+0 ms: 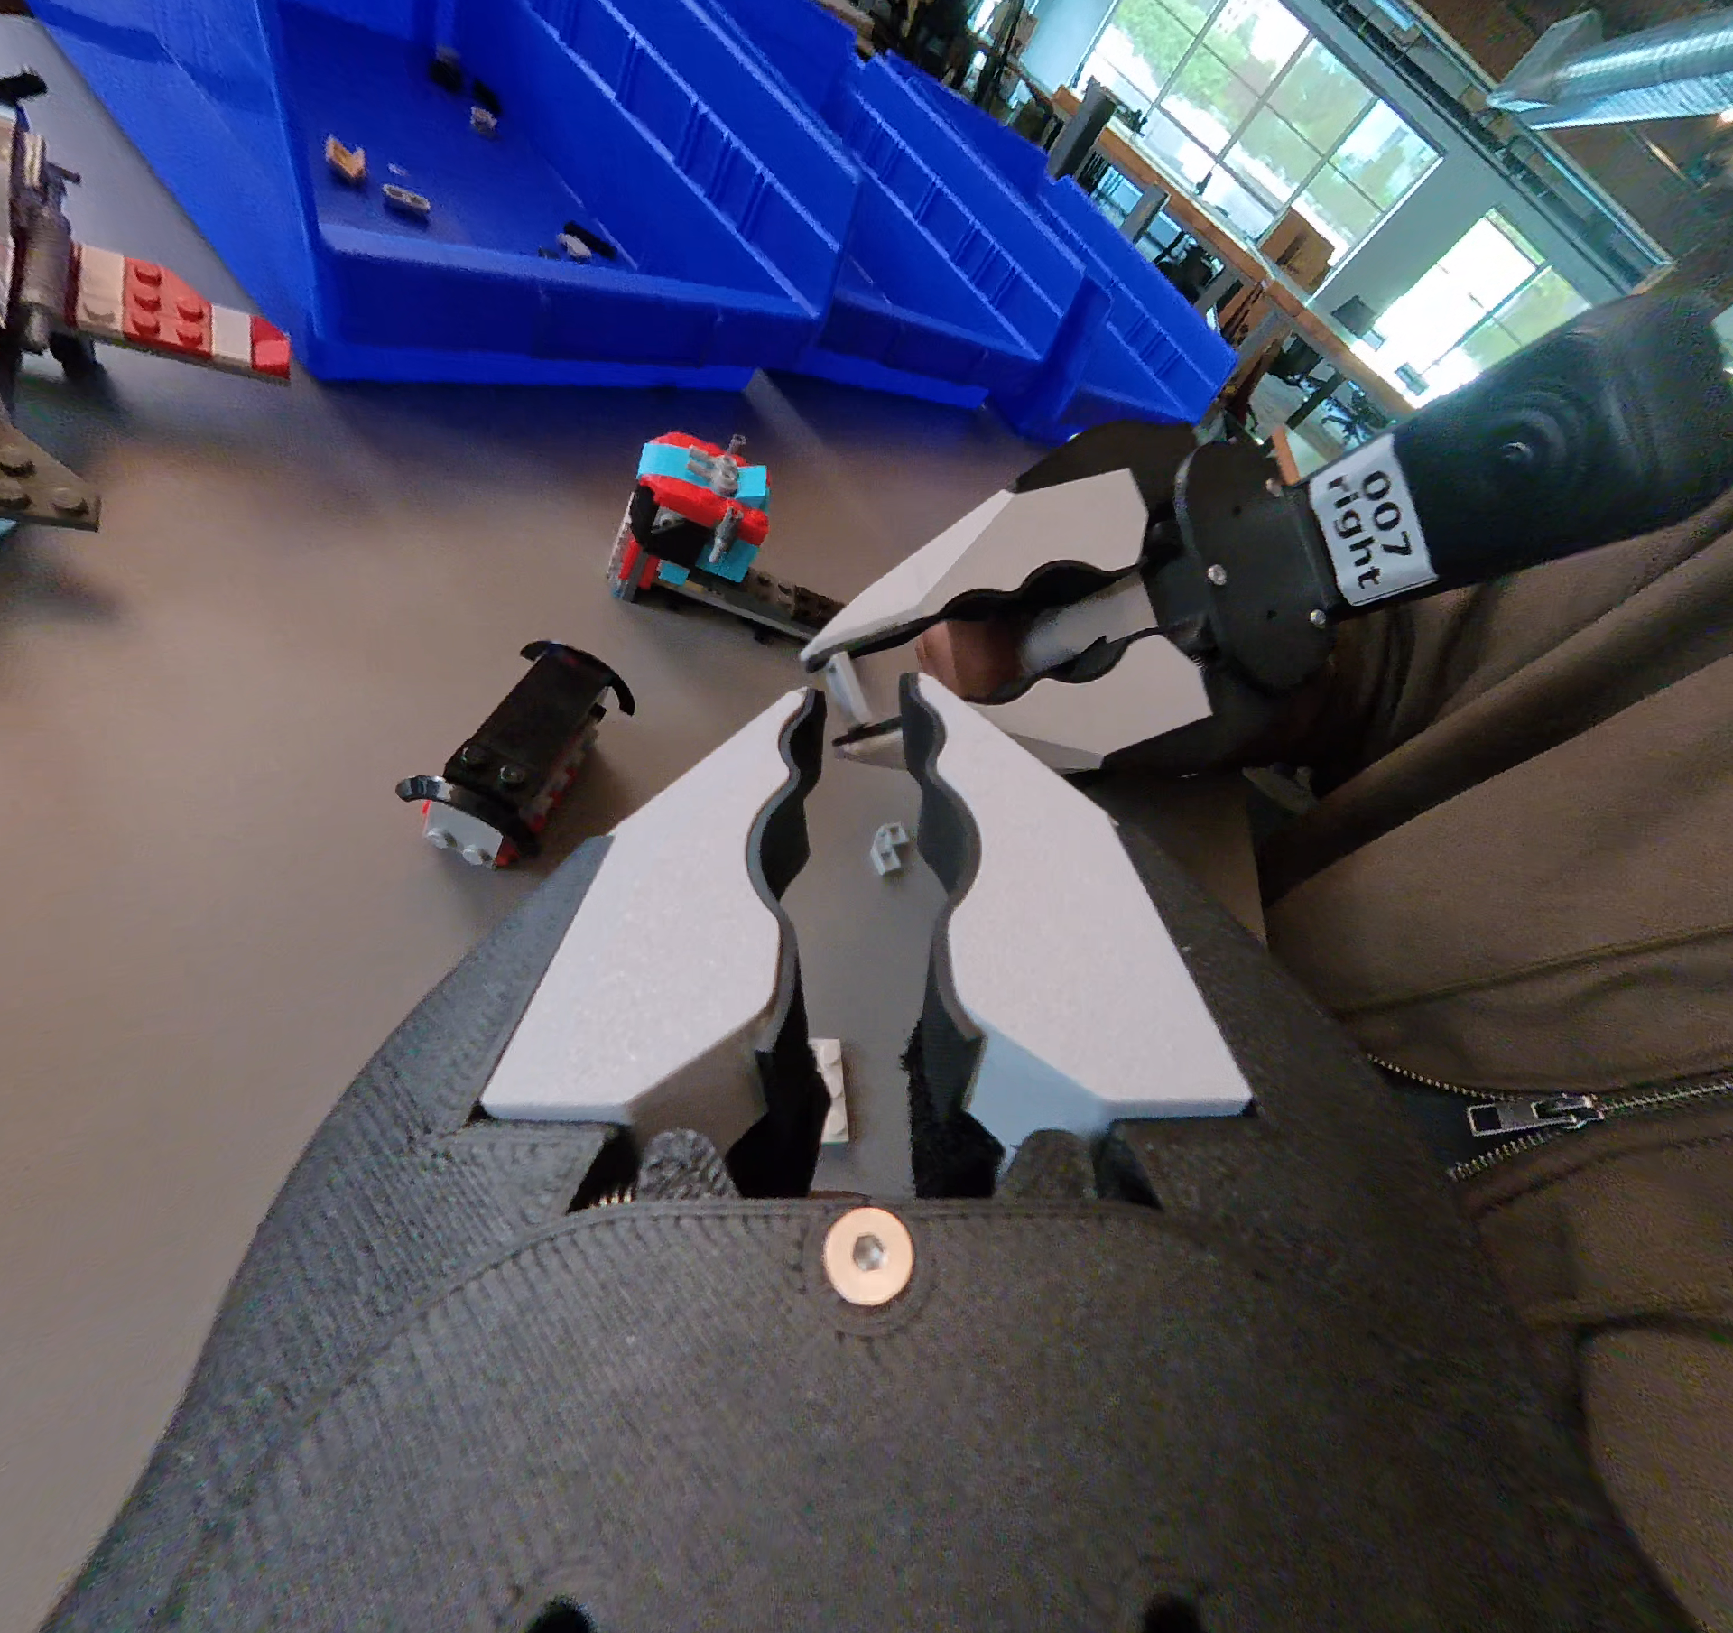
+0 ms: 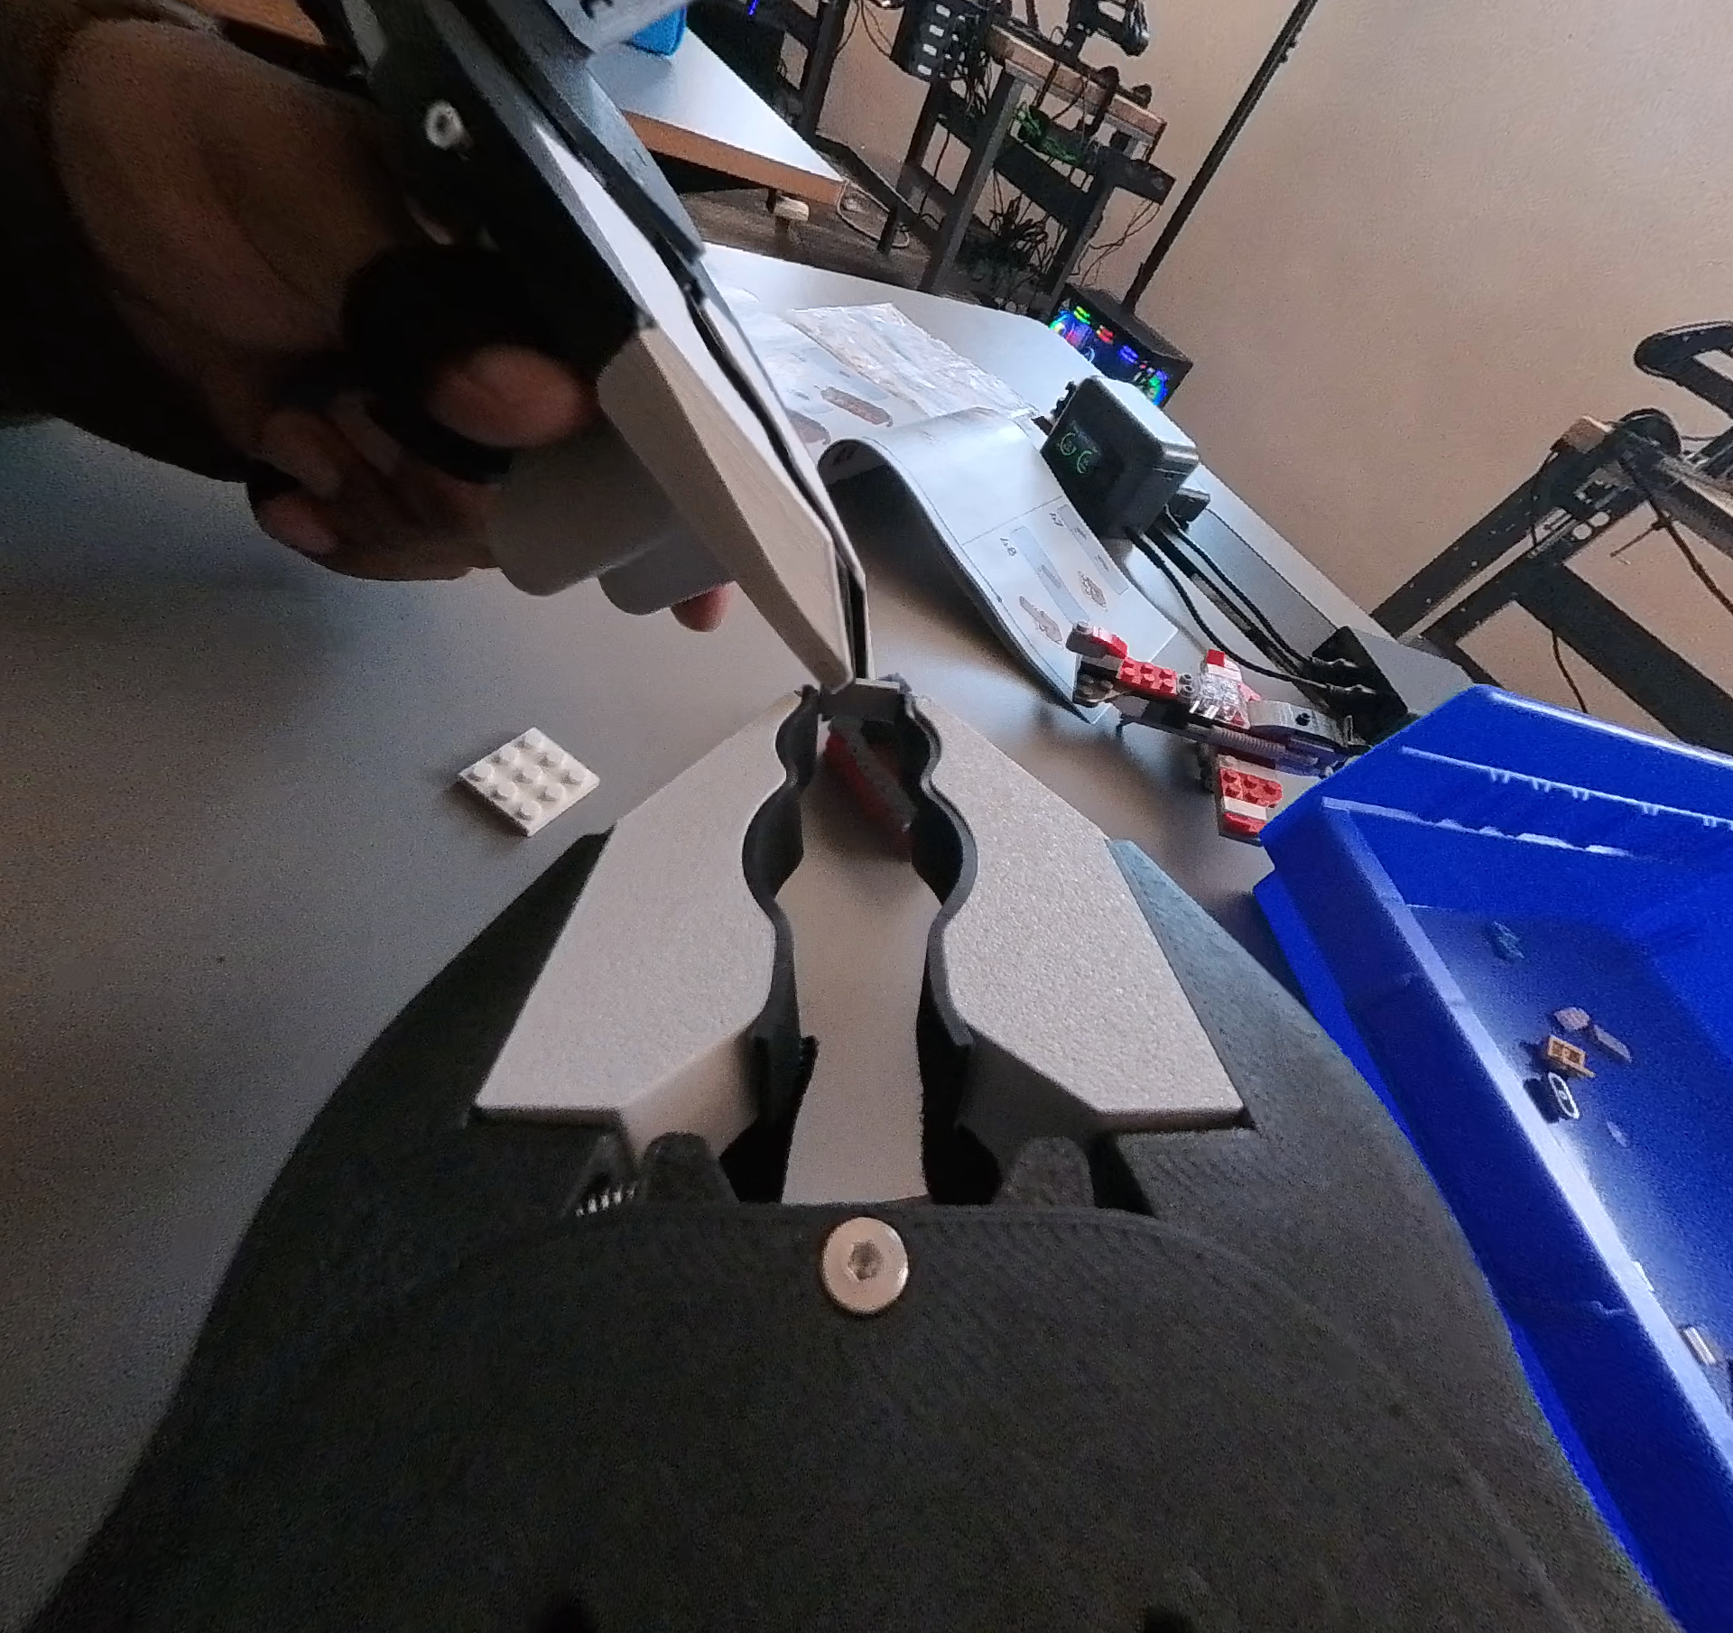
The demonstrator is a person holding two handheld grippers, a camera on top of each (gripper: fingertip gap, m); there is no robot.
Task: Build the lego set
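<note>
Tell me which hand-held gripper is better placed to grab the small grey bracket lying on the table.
Left, I'd say. The left hand-held gripper is open, with the bracket showing between its fingers; the right hand-held gripper is clamped on a grey brick.

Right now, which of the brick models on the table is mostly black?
The small loose model lying left of the left gripper. Its top is black with curved end pieces; the model farther back is red and turquoise, and the winged one is red and white.

Workshop or lab: grey worktable (image 1: 234, 650) with blue parts bins (image 1: 581, 294), equipment racks (image 2: 1013, 87), exposed ductwork (image 1: 1613, 69), large windows (image 1: 1247, 78).
</note>
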